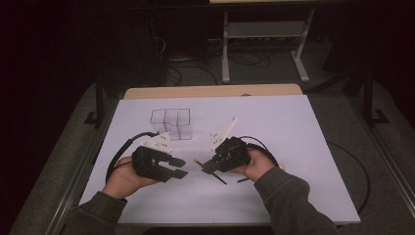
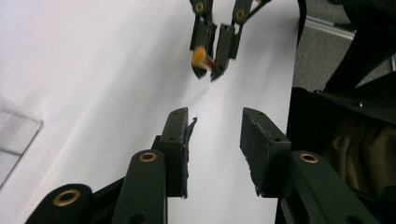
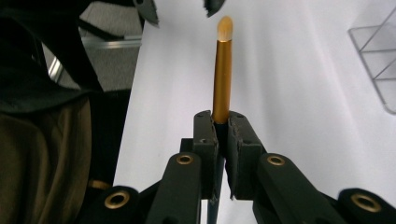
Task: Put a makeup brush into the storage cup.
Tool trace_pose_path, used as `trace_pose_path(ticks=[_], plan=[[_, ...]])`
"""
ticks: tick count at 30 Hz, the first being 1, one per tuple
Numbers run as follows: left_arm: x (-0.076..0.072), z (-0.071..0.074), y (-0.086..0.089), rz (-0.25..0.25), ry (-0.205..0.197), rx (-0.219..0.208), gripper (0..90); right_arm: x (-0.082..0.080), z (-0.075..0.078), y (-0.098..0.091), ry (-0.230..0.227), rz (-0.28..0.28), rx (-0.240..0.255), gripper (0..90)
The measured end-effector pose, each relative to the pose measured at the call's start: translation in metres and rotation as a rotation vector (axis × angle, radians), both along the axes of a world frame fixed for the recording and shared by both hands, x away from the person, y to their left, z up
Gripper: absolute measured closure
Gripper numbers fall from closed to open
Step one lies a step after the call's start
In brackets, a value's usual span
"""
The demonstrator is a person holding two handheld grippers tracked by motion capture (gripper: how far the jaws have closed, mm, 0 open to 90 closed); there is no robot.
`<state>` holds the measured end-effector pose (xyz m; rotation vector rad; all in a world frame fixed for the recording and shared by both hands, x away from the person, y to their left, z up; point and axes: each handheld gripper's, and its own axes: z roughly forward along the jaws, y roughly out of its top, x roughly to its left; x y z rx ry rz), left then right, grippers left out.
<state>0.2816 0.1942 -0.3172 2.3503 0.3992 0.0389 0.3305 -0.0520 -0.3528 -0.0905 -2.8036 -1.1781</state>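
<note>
Right gripper (image 3: 223, 135) clamps gold-handled brush (image 3: 222, 70), bristle tip toward left gripper (image 1: 178, 167). Left gripper jaws apart, empty. Clear compartment organizer (image 1: 171, 123) sits behind. Step: brush carried one-handed above white table (image 1: 293, 127). Next likely: aim brush into a compartment, lower upright.

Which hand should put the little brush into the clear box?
Probably the right. The right tongs are shut on the gold makeup brush, while the left tongs are open and empty. The clear organizer stands just beyond both.
</note>
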Motion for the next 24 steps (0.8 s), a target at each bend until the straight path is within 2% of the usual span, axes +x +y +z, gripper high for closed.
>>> trace_pose_path(ticks=[7,11,18,21,24], plan=[[-0.001,-0.010,0.013,0.043,0.005,-0.018,57.4,0.010,0.002,-0.004,0.012,-0.036,0.026,82.3],[-0.003,-0.018,0.022,0.087,-0.012,-0.028,55.0,0.019,0.009,-0.004,0.022,-0.056,0.043,82.3],[-0.004,-0.028,0.034,0.147,-0.028,-0.046,50.7,0.030,0.016,0.000,0.027,-0.070,0.050,82.3],[-0.005,-0.031,0.036,0.165,-0.034,-0.043,49.4,0.033,0.018,0.001,0.044,-0.086,0.041,82.3],[-0.006,-0.035,0.036,0.183,-0.045,-0.038,48.6,0.039,0.019,0.003,0.027,-0.075,0.059,82.3]])
